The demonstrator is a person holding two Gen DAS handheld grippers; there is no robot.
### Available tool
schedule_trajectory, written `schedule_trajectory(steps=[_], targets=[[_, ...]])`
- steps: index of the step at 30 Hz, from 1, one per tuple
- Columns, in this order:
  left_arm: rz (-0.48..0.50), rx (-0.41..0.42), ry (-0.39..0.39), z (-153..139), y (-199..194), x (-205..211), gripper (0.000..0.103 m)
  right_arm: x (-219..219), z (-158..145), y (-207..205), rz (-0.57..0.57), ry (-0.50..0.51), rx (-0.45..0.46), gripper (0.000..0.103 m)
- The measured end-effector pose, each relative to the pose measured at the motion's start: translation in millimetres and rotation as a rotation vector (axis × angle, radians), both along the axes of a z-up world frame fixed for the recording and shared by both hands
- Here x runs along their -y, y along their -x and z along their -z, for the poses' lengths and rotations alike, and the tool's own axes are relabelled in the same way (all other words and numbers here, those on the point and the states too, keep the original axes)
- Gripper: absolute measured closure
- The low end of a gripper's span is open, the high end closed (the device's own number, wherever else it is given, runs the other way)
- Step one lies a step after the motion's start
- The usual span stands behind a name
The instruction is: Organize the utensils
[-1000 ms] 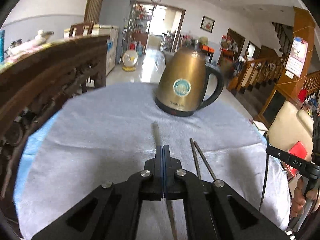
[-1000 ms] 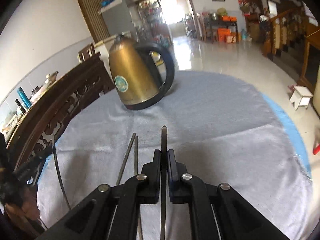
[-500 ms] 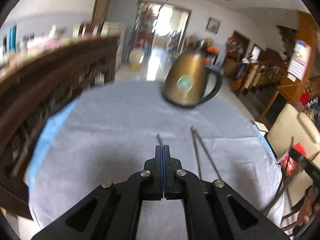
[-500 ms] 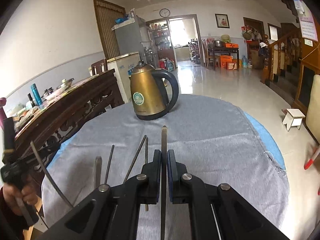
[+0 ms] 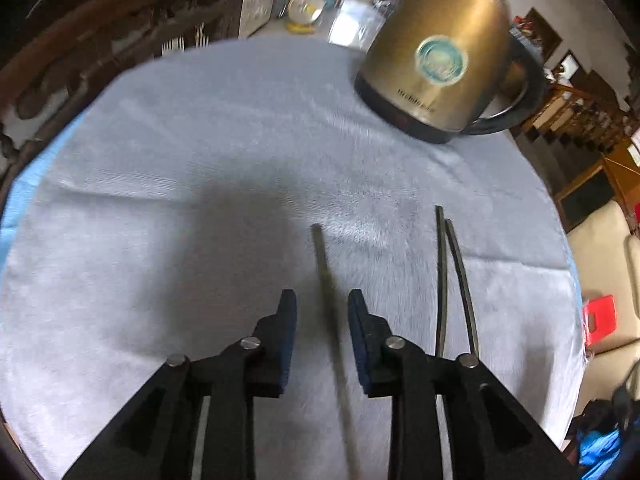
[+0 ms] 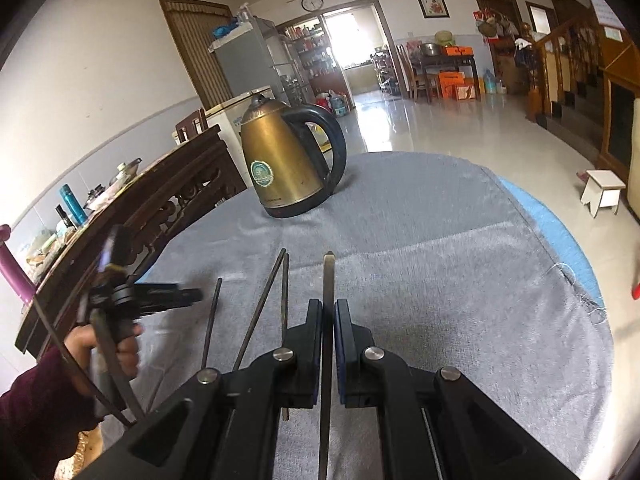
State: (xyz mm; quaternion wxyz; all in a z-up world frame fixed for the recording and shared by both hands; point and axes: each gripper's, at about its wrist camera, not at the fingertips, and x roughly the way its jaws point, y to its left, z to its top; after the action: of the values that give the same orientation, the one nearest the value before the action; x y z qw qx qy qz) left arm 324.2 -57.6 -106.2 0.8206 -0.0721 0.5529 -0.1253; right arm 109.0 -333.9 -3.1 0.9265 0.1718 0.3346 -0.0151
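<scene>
left tongs (image 5: 322, 306) spread wide over a thin dark chopstick (image 5: 326, 280) on grey cloth (image 5: 200, 160), right tongs (image 6: 328, 312) clamping another chopstick (image 6: 328, 276)

White walls, a glossy tiled floor (image 6: 460, 120), a bright doorway (image 6: 352, 40) and a wooden staircase (image 6: 568, 68).
</scene>
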Motion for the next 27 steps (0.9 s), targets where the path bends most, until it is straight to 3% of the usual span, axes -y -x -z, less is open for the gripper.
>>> schedule_trajectory(steps=[3, 6, 8, 15, 27], targets=[[-0.001, -0.020, -0.024, 12, -12, 12, 0.076, 7, 2, -3, -0.003, -0.025, 0.002, 0.096], [0.009, 0.032, -0.065, 9, -14, 19, 0.077, 11, 2, -2, 0.000, -0.051, 0.012, 0.096], [0.028, 0.056, -0.098, 10, -12, 22, 0.097, 13, 1, 0, 0.000, -0.065, 0.024, 0.096], [0.052, 0.134, -0.096, 2, 8, 11, 0.098, 7, -5, 9, -0.008, -0.075, 0.044, 0.096], [-0.026, 0.364, -0.003, -79, 79, -51, 0.098, -18, -45, 55, 0.053, 0.018, 0.168, 0.096]])
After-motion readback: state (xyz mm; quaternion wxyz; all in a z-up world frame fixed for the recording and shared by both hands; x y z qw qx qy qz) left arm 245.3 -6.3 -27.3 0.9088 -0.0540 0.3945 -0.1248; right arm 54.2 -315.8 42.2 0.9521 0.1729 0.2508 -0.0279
